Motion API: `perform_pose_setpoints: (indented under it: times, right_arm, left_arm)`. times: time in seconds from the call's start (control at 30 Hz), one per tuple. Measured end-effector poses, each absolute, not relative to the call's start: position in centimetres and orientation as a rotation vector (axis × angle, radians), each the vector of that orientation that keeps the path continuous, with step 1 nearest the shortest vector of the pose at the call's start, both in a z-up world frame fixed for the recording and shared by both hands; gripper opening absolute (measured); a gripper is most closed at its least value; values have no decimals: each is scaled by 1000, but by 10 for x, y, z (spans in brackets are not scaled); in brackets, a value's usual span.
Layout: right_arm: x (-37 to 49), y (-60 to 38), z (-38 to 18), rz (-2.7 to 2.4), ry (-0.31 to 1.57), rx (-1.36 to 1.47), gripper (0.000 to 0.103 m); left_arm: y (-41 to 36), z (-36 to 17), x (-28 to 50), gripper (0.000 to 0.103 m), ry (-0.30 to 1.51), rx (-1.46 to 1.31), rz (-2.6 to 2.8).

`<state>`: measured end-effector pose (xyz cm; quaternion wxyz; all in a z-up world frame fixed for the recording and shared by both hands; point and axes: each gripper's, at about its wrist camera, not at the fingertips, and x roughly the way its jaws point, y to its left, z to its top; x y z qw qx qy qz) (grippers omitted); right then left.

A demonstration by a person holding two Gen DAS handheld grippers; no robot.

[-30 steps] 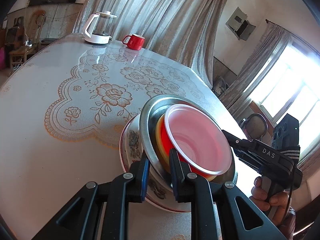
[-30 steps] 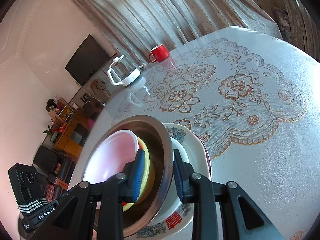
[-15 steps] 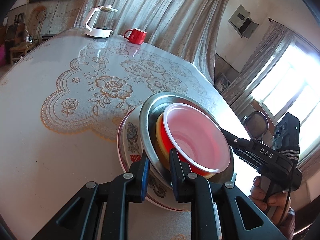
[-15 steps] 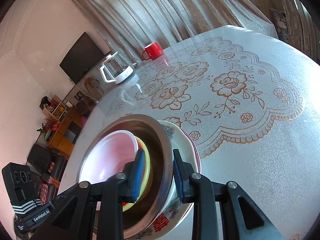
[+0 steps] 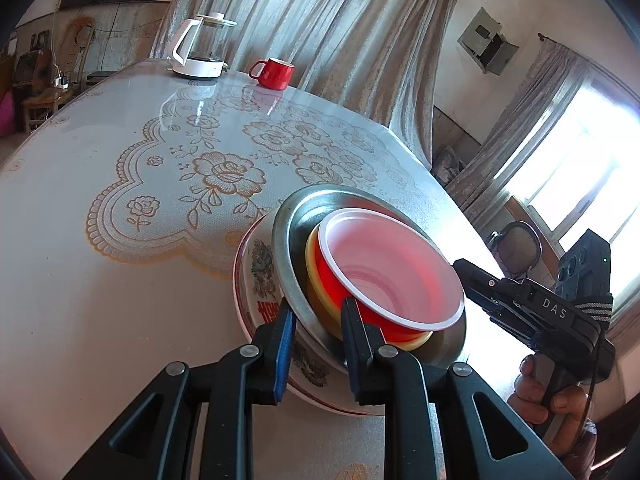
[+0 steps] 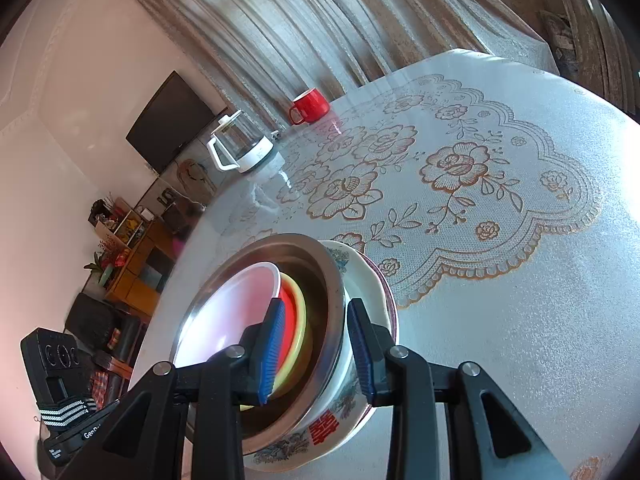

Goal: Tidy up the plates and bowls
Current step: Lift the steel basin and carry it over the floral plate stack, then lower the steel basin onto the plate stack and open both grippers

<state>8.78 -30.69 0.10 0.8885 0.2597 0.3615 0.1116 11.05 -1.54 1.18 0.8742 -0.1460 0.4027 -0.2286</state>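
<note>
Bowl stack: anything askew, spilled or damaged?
Only the nesting. The red plastic bowl and the yellow bowl under it sit off-centre and tilted inside the steel bowl, leaving a crescent gap on one side. No spill, crack or chip shows; the floral ceramic bowl beneath looks intact.

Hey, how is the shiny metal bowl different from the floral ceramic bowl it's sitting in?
The shiny metal bowl is plain bare steel, while the floral ceramic bowl is white with painted flowers and a red character. The metal bowl nests inside; the ceramic bowl is outermost, on a dark-rimmed plate. The metal one holds a yellow bowl and a red bowl. Both are round, nested and tilted together.
</note>
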Motion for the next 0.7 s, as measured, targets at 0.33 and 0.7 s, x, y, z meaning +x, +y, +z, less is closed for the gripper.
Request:
perform_pose_setpoints:
  times: [0.33,0.7]
  right_arm:
    - [71,-303,-6,230,768,489,20]
    - [71,-292,-5,204,760,415,17]
  left_arm:
    - [-17,15,103,23,822,-275,-455]
    - [-21,17,99,25,809,-238,-422]
